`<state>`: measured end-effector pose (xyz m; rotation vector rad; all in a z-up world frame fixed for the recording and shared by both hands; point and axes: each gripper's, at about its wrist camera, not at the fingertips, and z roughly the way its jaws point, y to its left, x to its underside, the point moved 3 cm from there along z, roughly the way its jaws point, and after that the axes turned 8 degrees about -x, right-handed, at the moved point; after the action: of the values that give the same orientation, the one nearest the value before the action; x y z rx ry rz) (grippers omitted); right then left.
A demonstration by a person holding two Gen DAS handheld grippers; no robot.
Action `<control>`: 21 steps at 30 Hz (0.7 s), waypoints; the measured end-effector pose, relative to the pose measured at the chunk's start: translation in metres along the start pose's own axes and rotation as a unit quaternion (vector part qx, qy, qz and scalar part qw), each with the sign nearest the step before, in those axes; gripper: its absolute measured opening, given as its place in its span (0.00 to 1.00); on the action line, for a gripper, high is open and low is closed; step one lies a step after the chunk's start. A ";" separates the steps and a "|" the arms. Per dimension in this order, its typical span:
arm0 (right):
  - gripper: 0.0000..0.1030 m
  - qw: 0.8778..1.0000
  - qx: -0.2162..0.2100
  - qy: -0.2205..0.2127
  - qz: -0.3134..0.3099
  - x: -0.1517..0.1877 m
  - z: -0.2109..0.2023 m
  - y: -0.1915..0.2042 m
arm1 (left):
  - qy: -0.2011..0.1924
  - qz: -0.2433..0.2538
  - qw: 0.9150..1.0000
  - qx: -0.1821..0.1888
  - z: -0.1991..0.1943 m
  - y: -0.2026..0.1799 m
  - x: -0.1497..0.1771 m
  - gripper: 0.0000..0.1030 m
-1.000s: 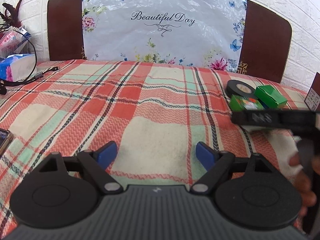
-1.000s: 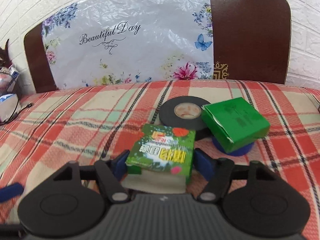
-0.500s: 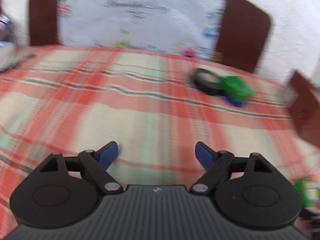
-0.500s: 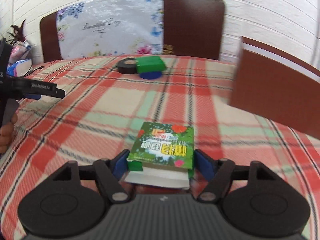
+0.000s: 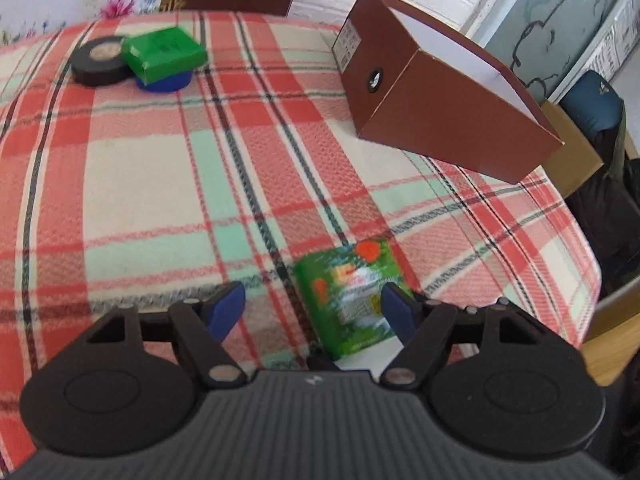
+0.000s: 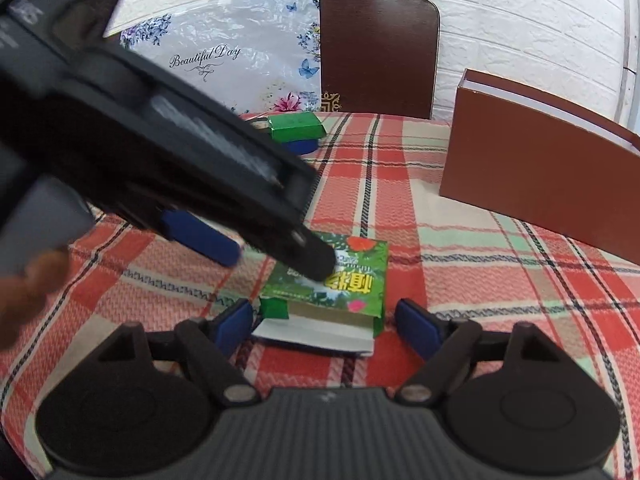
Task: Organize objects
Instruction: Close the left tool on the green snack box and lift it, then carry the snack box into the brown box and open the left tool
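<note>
Green printed box (image 6: pixel 340 276) lies flat on the plaid cloth (image 6: pixel 500 272), near its front edge, its open end showing a white inner tray toward the right wrist camera.

Left to right in the left wrist view: a black tape roll (image 5: pixel 100 60) sits at the far left of the cloth; a plain green box (image 5: pixel 162 52) rests just beside it, propped on a blue disc (image 5: pixel 166 82); a brown cardboard box (image 5: pixel 436 96) stands at the far right, open at the top, a round hole in its end wall. The left gripper (image 5: pixel 312 308) is lowered over the printed box; its blue pads are apart and closing. The right-hand pad overlaps the box's edge; whether it touches cannot be told. The other pad stands clear over bare cloth.

Left to right in the right wrist view: a person's hand (image 6: pixel 24 292) shows at the left edge, and the dark body of the left gripper crosses the frame diagonally, its tip over the printed box. The right gripper (image 6: pixel 328 320) straddles the near end of that box, jaws closing, with a visible gap at each pad; nothing is clamped. A dark headboard (image 6: pixel 380 52) stands against the white brick wall behind, partly covered by a floral plastic bag (image 6: pixel 240 64).
</note>
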<state>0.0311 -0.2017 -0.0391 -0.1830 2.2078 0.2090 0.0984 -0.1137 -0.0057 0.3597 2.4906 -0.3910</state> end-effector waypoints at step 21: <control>0.63 0.967 0.154 -0.203 0.032 -0.086 -0.041 -0.137 | -0.129 0.102 0.983 0.082 0.005 -0.156 -0.147 0.51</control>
<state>0.0788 -0.3392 0.0422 0.0970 1.8087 -0.0603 0.1648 -0.2833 0.1071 0.5864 2.1508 -0.5245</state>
